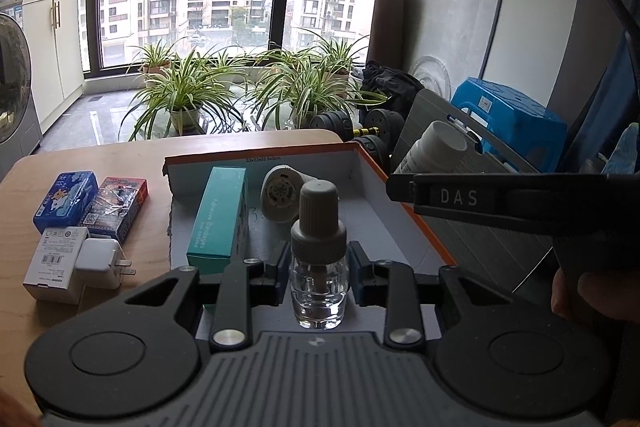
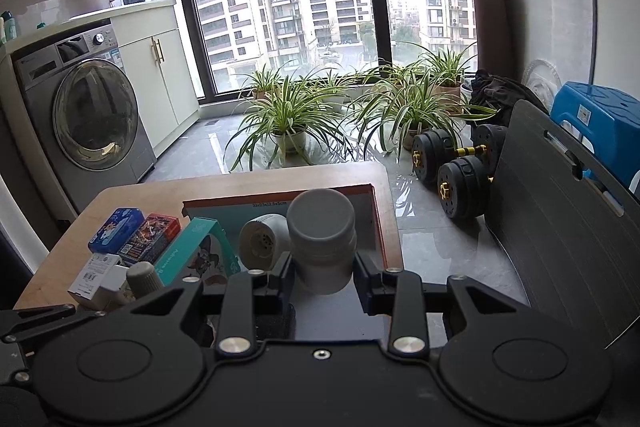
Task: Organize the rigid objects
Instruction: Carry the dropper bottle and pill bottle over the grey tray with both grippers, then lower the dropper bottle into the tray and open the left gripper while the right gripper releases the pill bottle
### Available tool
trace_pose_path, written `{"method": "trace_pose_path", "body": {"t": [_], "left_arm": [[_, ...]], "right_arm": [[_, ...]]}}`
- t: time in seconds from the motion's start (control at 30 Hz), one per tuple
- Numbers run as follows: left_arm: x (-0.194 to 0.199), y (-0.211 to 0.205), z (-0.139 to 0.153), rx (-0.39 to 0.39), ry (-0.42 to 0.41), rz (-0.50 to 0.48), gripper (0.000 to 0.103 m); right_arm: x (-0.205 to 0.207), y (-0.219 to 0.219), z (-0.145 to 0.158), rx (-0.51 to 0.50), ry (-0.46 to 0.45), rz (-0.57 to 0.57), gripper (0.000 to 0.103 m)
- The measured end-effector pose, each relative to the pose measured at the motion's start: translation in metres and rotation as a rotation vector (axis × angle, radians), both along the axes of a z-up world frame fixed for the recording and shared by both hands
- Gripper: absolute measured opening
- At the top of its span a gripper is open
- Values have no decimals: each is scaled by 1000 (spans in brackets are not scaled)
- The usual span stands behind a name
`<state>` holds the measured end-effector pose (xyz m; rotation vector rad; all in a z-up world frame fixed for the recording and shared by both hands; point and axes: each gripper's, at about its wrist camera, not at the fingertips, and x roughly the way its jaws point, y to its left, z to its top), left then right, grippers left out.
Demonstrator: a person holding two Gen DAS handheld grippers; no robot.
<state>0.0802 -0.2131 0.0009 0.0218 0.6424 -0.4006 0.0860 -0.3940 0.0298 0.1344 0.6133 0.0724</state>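
Note:
My left gripper (image 1: 319, 273) is shut on a clear glass bottle with a grey cap (image 1: 319, 259), held upright above the near part of an open cardboard box (image 1: 400, 195). The box holds a teal carton (image 1: 219, 219) and a white round device (image 1: 280, 197). My right gripper (image 2: 323, 275) is shut on a white jar with a grey lid (image 2: 322, 239), held over the box's right side (image 2: 378, 223). The jar also shows in the left wrist view (image 1: 438, 147), above the right gripper's body. The bottle's cap shows in the right wrist view (image 2: 144, 279).
On the wooden table (image 1: 100, 155) left of the box lie a blue tin (image 1: 66, 199), a red carton (image 1: 116, 207), a white carton (image 1: 54, 263) and a white charger plug (image 1: 102, 259). Beyond stand plants (image 2: 288, 115), dumbbells (image 2: 460, 167), a grey board (image 2: 560, 227), a blue stool and a washing machine (image 2: 84, 107).

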Motion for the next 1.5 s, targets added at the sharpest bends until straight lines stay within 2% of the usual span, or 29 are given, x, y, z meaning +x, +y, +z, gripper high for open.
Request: {"method": "trace_pose_path", "body": {"t": [0.97,1.03,1.1,1.13,1.3,1.4,1.43,1.5], "left_arm": [[7,-5,-7,-7,24,-20,32],[7,-5,-7,-12,30,-22,32],[7,-5,-7,-16,31,-26,32],[7,-5,-7,-18,31,-34,32],[5,-3,-4,-29,26,-44,32],[5,-1,-3,-34,30,-31,36],[5,0,-2,-36,32,-25,43],[4,3,1,-35,28,-18,47]], "right_arm": [[13,5,-6,-9,11,-5,40],[13,5,-5,-10,-8,-6,42],[12,5,-3,-4,-25,-6,52],[12,5,-2,-1,-31,-8,54],[12,1,-1,1,-41,-24,55],[9,-1,0,7,-53,-36,55],[8,-2,0,8,-59,-39,56],[5,-2,1,9,-73,-41,60]]}}
